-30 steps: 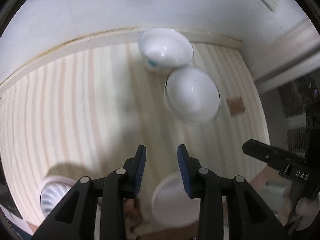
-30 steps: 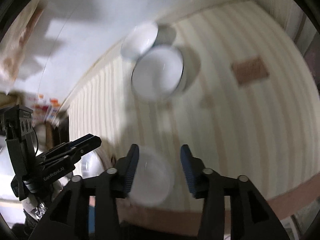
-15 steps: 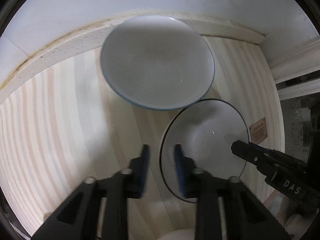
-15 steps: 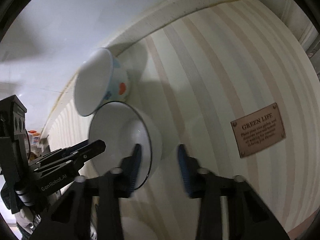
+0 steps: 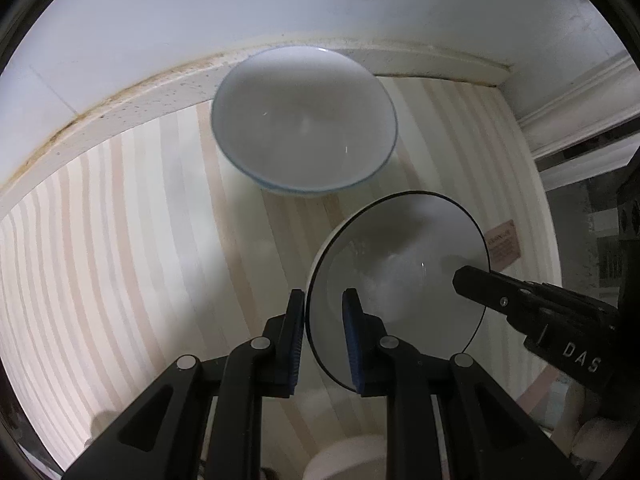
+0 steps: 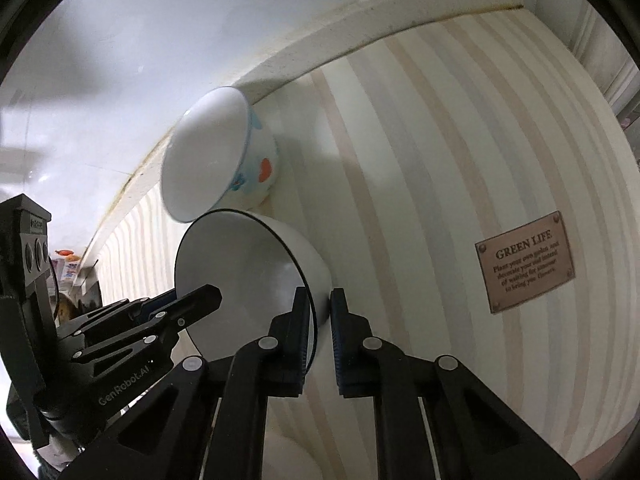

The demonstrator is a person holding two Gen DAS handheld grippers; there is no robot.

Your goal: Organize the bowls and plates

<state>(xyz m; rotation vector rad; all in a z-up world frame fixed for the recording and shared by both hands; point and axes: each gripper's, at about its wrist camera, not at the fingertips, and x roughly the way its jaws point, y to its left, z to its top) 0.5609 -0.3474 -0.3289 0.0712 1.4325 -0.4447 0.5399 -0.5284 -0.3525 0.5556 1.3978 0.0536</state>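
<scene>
A white bowl with a thin black rim (image 5: 400,264) (image 6: 248,264) sits on the striped table. My left gripper (image 5: 323,332) straddles its left rim, one finger outside and one inside, closed on it. My right gripper (image 6: 320,320) straddles its right rim and is closed on it; it shows in the left wrist view (image 5: 520,300). A second white bowl with a blue rim and coloured print (image 5: 304,124) (image 6: 224,160) stands just beyond, near the wall, touching or almost touching the first.
The striped tablecloth (image 5: 120,240) ends at a white wall ledge (image 5: 120,112). A brown "GREEN LIFE" label (image 6: 524,264) lies right of the bowls. Another white dish (image 5: 348,456) is below the left gripper, at the near edge.
Both grippers have moved forward from the near table edge to the black-rimmed bowl and closed onto its rim from opposite sides. The bowls have stayed in place.
</scene>
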